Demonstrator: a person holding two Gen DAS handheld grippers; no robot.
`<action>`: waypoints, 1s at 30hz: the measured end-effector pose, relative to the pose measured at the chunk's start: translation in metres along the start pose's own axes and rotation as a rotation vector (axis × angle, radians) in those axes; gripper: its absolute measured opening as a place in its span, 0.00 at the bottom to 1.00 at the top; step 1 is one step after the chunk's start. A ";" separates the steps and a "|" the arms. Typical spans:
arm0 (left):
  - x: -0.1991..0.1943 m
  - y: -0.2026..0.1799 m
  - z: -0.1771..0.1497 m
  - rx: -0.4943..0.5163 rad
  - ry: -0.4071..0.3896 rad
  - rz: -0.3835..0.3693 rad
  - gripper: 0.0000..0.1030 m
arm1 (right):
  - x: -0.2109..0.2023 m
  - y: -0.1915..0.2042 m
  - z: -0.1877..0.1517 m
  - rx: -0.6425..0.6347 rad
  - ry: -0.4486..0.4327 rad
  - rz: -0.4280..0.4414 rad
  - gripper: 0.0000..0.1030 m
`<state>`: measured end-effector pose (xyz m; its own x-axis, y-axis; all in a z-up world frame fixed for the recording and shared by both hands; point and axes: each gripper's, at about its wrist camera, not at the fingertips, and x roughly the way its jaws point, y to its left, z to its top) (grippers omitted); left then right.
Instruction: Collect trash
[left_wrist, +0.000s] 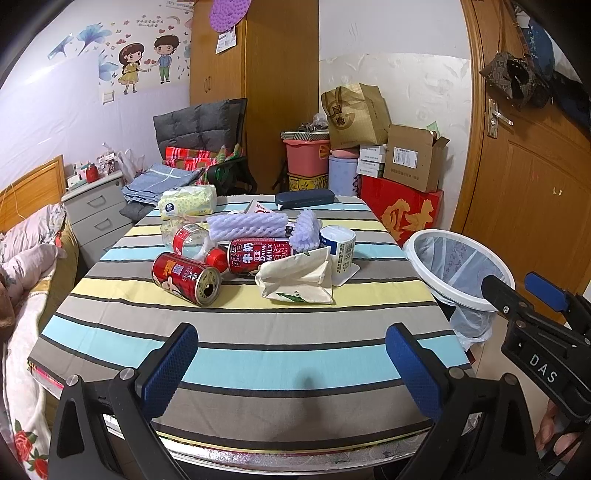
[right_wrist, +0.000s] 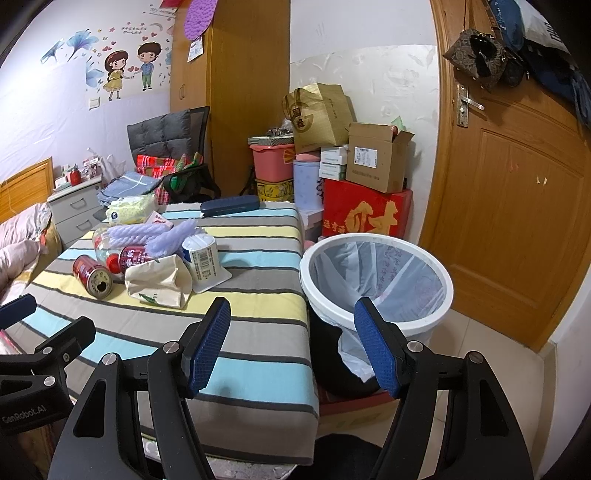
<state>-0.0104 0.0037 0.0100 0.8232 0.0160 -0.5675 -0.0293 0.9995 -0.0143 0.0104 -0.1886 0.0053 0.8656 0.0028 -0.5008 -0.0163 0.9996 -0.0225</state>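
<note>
- The tablecloth (left_wrist: 258, 332), across the middle of the left wrist view, is striped in grey, light blue, pale yellow and thin dark lines.
- The can (left_wrist: 186, 273), centre left, is red with a gold-toned end; a second can (left_wrist: 258, 254) is red with white lettering.
- The foam nets (left_wrist: 247, 223) above them are lilac.
- The crumpled bag (left_wrist: 295, 280) at centre is cream with a small green leaf print.
- The cup (left_wrist: 338, 247) is white with a dark blue band.
- The bin (right_wrist: 376, 277), centre right of the right wrist view, is white with a translucent liner.
- The gripper pads (right_wrist: 210, 343) are blue, textured, on black arms.
- The door (right_wrist: 517, 184) at right is orange-brown wood.
</note>
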 end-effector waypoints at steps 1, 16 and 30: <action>0.000 0.001 0.000 0.000 0.000 0.001 1.00 | 0.000 0.000 0.000 0.000 0.000 0.000 0.69; 0.000 0.000 0.000 -0.004 -0.001 0.001 1.00 | 0.000 -0.001 0.002 0.004 -0.004 -0.005 0.69; 0.003 0.008 0.000 -0.014 0.005 -0.001 1.00 | 0.001 -0.002 0.002 0.005 -0.004 -0.005 0.69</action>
<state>-0.0079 0.0112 0.0082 0.8203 0.0148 -0.5718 -0.0366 0.9990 -0.0266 0.0125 -0.1902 0.0061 0.8678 -0.0020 -0.4969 -0.0096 0.9997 -0.0209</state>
